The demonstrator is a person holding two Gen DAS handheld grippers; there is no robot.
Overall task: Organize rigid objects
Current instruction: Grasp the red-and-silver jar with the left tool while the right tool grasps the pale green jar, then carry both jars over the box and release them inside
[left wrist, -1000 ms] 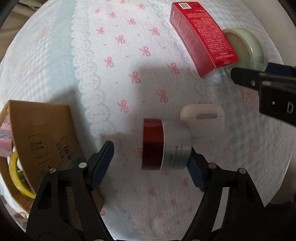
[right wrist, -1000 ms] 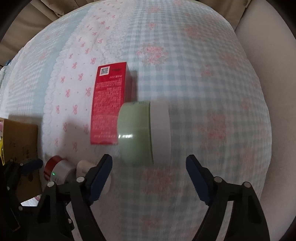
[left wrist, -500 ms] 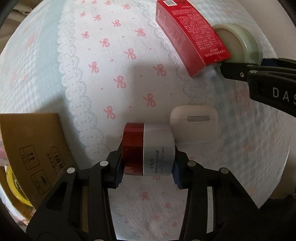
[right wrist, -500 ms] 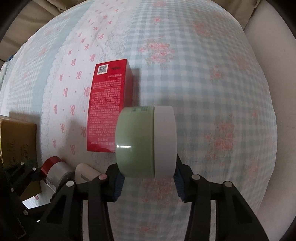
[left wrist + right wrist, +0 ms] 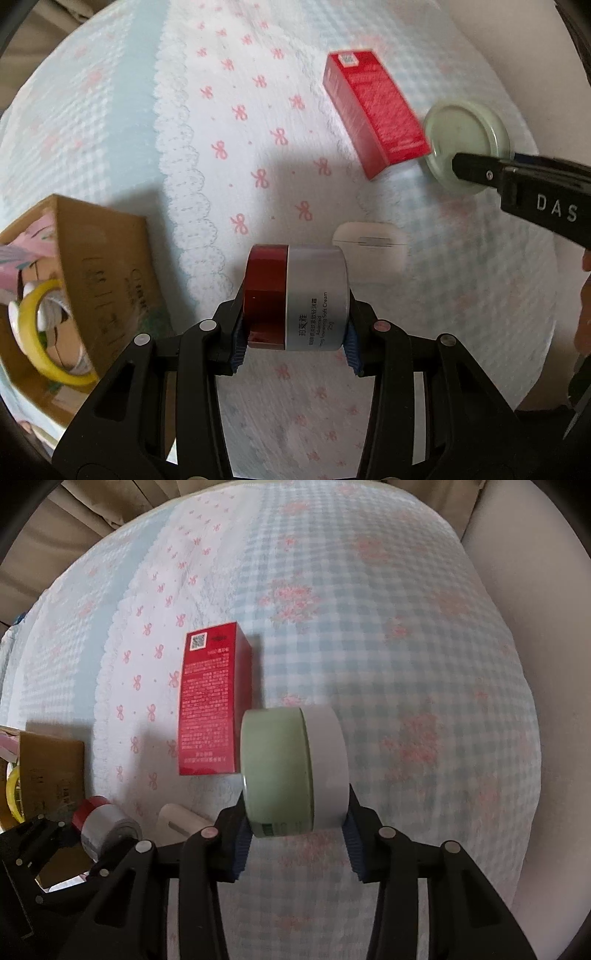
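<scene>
My left gripper (image 5: pixel 293 345) is shut on a cream jar (image 5: pixel 299 295) with a red lid and silver body, held on its side above the quilt. My right gripper (image 5: pixel 295 843) is shut on a pale green jar (image 5: pixel 293 770) with a white lid, also on its side; that jar (image 5: pixel 467 142) shows top-on in the left wrist view with a black finger across it. A red carton (image 5: pixel 212 705) lies flat just left of the green jar. A white earbud case (image 5: pixel 371 242) rests on the quilt behind the red-lidded jar.
An open cardboard box (image 5: pixel 107 258) sits at the left, holding a roll of yellow tape (image 5: pixel 40 332) and other items. The quilt (image 5: pixel 388 627) with bows and checks covers the bed. A beige cushion edge (image 5: pixel 535 664) runs along the right.
Both grippers closed from wide open onto their jars. The left one then rose with the red-lidded jar, so the bed looks farther away. The right one has barely moved.
</scene>
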